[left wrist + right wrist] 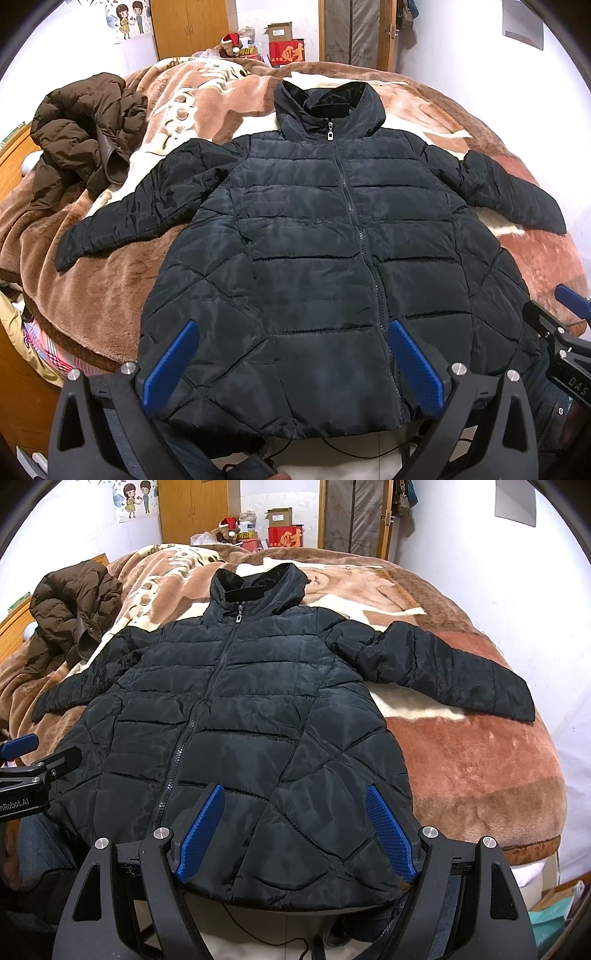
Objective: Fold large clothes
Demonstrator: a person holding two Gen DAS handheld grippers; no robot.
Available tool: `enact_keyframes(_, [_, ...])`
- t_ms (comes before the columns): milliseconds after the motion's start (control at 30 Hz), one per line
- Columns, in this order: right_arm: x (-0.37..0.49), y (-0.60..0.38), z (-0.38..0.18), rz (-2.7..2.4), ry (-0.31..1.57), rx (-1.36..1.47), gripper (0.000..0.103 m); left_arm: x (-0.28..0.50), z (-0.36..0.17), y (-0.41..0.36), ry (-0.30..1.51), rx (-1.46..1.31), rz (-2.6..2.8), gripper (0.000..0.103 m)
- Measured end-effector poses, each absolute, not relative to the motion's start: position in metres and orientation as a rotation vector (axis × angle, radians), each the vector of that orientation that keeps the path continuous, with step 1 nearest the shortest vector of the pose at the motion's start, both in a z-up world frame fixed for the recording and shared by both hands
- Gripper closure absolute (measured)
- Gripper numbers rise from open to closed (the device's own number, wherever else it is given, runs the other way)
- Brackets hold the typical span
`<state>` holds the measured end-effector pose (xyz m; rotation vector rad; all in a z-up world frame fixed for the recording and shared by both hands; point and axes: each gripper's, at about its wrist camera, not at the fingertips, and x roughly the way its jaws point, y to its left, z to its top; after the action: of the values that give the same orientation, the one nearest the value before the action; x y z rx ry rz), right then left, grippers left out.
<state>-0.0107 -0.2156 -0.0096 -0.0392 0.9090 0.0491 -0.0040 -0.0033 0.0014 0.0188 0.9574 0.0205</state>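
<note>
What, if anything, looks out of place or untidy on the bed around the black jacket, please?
The black jacket lies flat, zipped, sleeves spread: nothing odd there. The brown coat beside its sleeve is the untidy thing, heaped in a crumpled pile on the blanket rather than laid out. Both grippers are open above the hem.

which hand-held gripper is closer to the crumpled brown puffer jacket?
Left. The left hand-held gripper hangs open over the black quilted puffer jacket's hem, on the side where the crumpled brown puffer jacket lies. The right hand-held gripper, also open, sits farther across.
</note>
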Motion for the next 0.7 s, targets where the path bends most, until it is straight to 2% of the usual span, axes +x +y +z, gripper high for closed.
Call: enact_keyframes(700, [-0.0098, -0.2151, -0.0094, 0.049, 0.912, -0.039, 0.024, -0.0052, 0.0001, -0.0031, 0.961, 0.017, 0.021, 0.0])
